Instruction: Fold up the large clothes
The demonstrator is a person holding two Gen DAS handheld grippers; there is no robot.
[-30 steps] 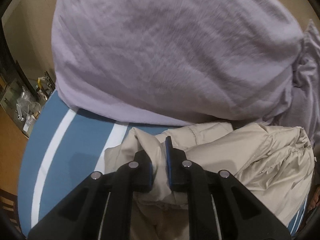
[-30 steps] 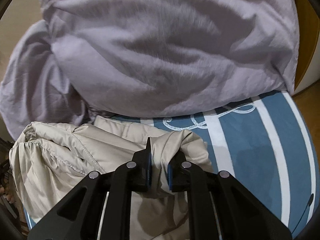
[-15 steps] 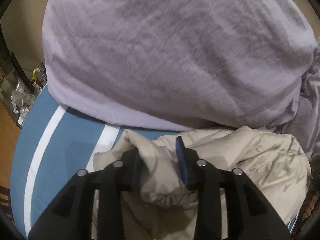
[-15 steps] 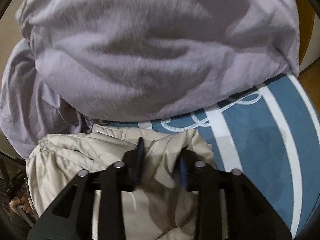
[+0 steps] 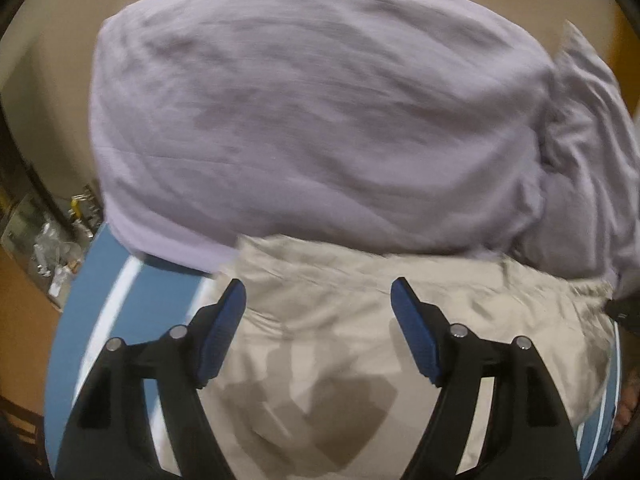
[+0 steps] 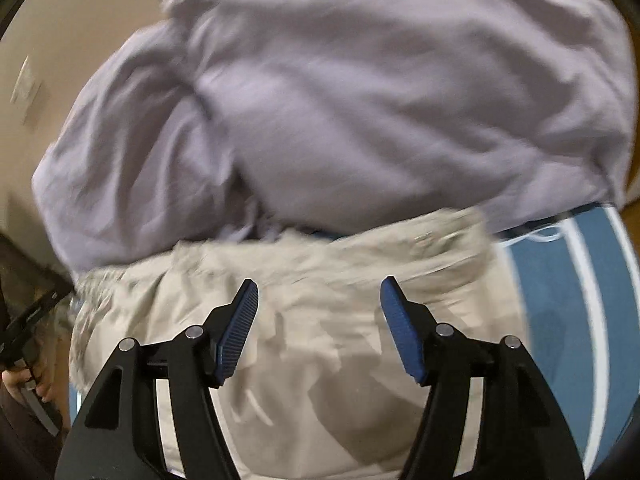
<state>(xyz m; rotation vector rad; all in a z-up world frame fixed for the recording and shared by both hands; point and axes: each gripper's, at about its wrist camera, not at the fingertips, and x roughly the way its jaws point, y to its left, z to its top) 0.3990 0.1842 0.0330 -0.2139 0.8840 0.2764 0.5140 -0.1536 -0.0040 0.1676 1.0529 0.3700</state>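
Both hand-held grippers (image 5: 318, 300) (image 6: 318, 298) just opened wide, empty, above beige jacket (image 5: 340, 344); blue white-striped cover (image 6: 560, 280); beige wall (image 5: 52, 40).

Left gripper (image 5: 318, 300) body: two black moulded arms with cut-out slots are seen, each fitted with two round silver pins.
Left gripper pads (image 5: 220, 332): flat blue ribbed strips are set on the inner faces, tapered to pointed tips.
Right gripper (image 6: 319, 296) body: the same black arms and silver pins are shown.
Right gripper pads (image 6: 236, 330): blue, finely ridged.
Person's hand (image 6: 24, 380): glimpsed at the left edge of the right wrist view, blurred.
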